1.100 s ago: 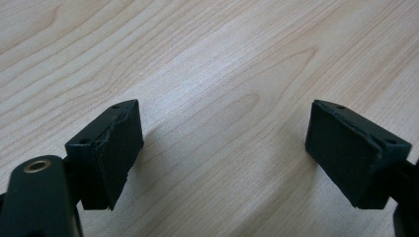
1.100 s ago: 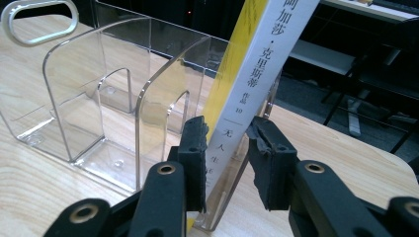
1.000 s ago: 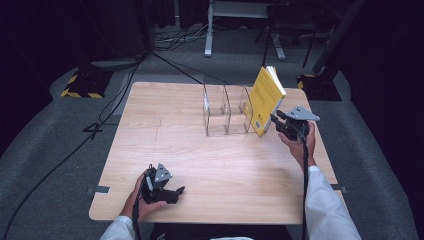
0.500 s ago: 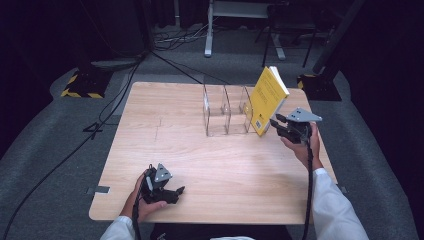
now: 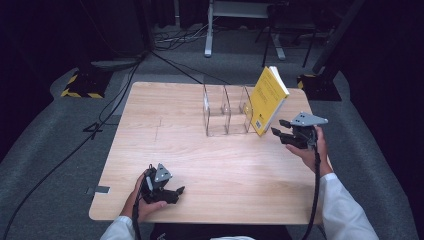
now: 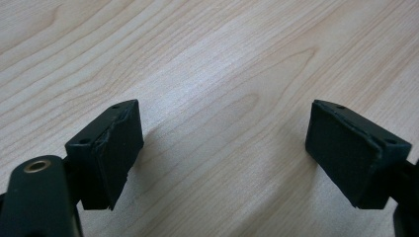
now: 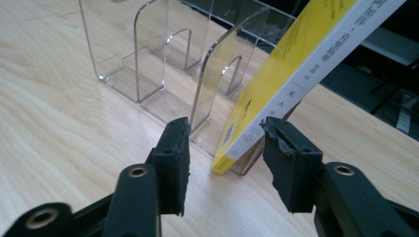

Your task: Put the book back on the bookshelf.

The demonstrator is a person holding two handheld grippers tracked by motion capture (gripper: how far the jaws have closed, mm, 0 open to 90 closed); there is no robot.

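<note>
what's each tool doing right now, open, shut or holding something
Left tool: open, nothing between its jaws.
Right tool: jaws just opening, off the yellow book.

My right gripper (image 7: 225,148) view cuts the yellow book (image 7: 296,64) off at the top edge, so its upper part is lost. Print on its spine is too blurred to read. The clear rack (image 7: 148,59) loses its top too.

One yellow book (image 5: 267,100), one clear three-slot holder (image 5: 225,111), two hand-held grippers, one wooden table (image 5: 165,145).
</note>
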